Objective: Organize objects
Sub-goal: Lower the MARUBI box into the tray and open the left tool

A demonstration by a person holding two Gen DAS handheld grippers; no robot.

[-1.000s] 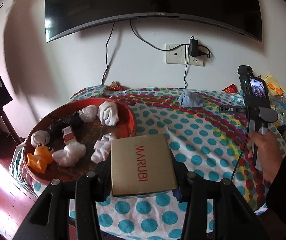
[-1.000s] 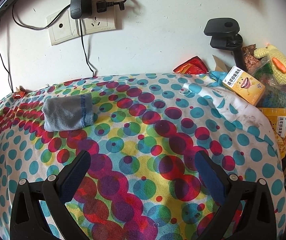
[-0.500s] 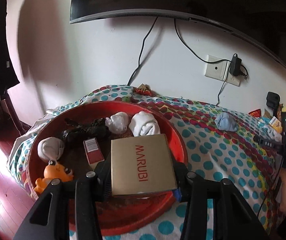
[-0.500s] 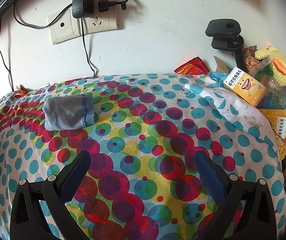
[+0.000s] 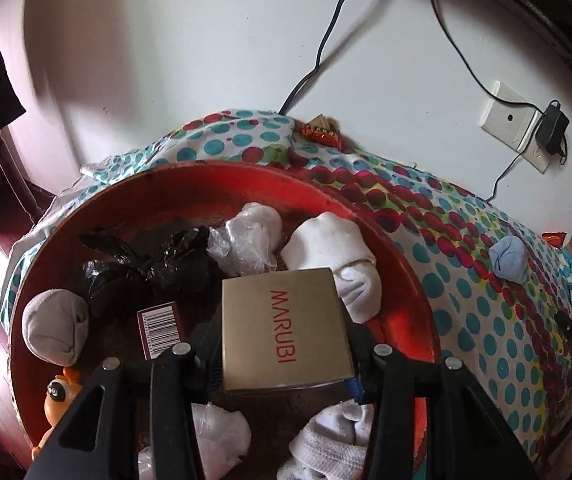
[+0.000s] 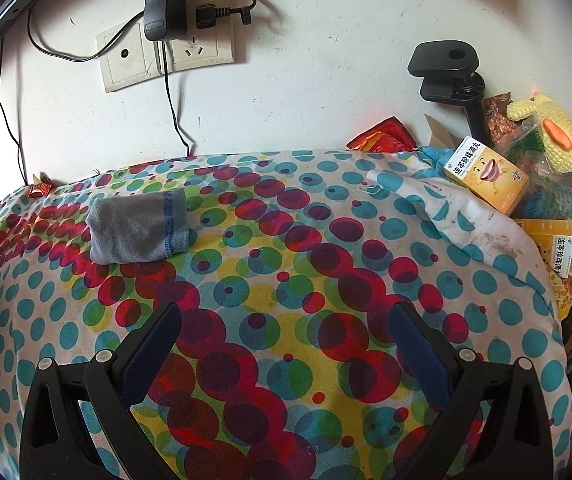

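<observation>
My left gripper (image 5: 282, 344) is shut on a tan box marked MARUBI (image 5: 286, 328) and holds it over the round red tray (image 5: 402, 268). The tray holds white rolled socks (image 5: 338, 248), a clear bag (image 5: 246, 240), a black bag (image 5: 146, 268), a grey sock ball (image 5: 54, 328), a small barcode box (image 5: 160, 330) and an orange toy (image 5: 60, 396). My right gripper (image 6: 282, 352) is open and empty above the polka-dot cloth (image 6: 286, 272). A folded grey-blue sock (image 6: 138, 228) lies on the cloth, far left of it; it also shows in the left wrist view (image 5: 508, 260).
A wall with sockets (image 6: 166, 56) and cables stands behind the table. Yellow boxes (image 6: 486, 176), a yellow knitted toy (image 6: 554, 136), snack packets (image 6: 382, 140) and a black clamp (image 6: 450, 72) crowd the right edge. A small red wrapper (image 6: 38, 190) lies at the far left.
My left gripper has carried the MARUBI box left and forward, from over the cloth to over the red tray, closer to its contents. My right gripper has barely moved.
</observation>
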